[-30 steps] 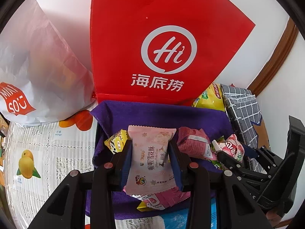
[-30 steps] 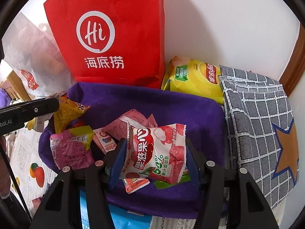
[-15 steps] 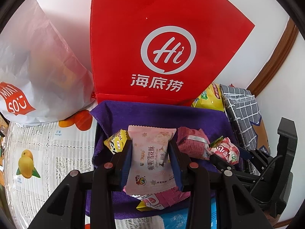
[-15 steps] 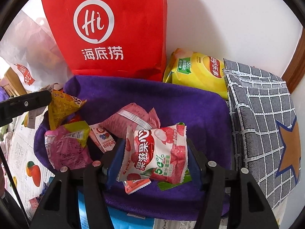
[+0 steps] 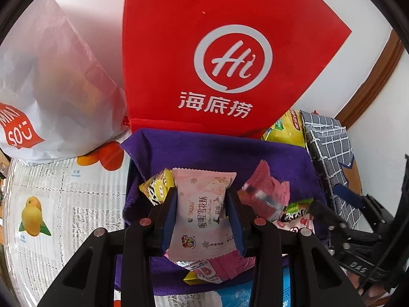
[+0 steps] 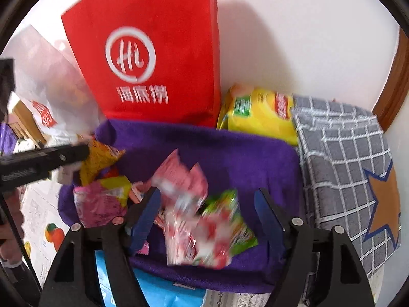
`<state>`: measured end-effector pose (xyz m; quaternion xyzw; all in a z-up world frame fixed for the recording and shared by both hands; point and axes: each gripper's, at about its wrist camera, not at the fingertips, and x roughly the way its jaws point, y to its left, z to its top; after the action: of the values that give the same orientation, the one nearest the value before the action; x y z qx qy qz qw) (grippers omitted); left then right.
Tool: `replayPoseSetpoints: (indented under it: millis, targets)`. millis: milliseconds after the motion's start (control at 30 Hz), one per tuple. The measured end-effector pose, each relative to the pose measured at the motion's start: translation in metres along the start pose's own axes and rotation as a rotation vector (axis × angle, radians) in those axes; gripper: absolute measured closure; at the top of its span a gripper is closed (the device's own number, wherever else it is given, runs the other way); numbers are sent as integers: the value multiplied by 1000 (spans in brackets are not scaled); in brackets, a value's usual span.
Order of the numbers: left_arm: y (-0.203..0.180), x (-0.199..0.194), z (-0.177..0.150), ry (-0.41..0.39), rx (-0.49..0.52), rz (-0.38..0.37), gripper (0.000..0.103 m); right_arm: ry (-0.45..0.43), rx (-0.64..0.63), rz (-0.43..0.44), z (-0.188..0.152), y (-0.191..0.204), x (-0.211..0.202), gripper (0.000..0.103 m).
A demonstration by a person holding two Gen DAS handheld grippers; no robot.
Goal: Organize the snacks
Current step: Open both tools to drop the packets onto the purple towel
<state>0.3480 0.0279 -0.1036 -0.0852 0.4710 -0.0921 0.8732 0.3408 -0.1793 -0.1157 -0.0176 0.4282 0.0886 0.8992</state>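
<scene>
Over the purple bin point(image 6: 230, 153), the left gripper point(image 5: 202, 215) clamps a pink snack packet point(image 5: 204, 212), long axis running away from the camera. Beside it, the right gripper point(image 6: 207, 220) has just been opening its jaws; the red-and-white snack packet point(image 6: 202, 238) lies blurred between them, unpressed.

Reading a white ringed "Hi" logo over 海底捞 on the red bag point(image 5: 230, 58). "MINI SO" in white on a red patch, tilted, on the white plastic bag point(image 5: 51, 81). 喔喔雪花酥 printed down the pale pink packet point(image 5: 202, 215), with smaller 原味 beside it. "DAS" stamped on the black frame point(image 5: 358, 264) at lower right. Print on the yellow packet point(image 6: 258, 113) too blurred to read.
</scene>
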Motion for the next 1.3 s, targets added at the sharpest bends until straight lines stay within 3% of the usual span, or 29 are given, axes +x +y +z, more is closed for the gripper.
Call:
replayPoseSetpoints:
  millis: [300, 800, 933, 1000, 1067, 1300]
  targets:
    - [-20, 17, -8, 66, 60, -13, 66, -23, 20, 0, 4, -6, -14, 26]
    - [-27, 27, -10, 93, 87, -3, 65, -20, 52, 7, 3, -12, -16, 26]
    - [-26, 27, -10, 99, 85, -4, 62, -20, 50, 6, 3, -11, -17, 26]
    - [-27, 26, -10, 99, 92, -2, 53, -24, 49, 6, 3, -11, -18, 26]
    - [-31, 22, -9, 86, 108, 4, 35, -28, 48, 6, 3, -10, -19, 26]
    - [-40, 3, -9, 33, 138, -7, 34, -32, 47, -4, 3, -8, -23, 26]
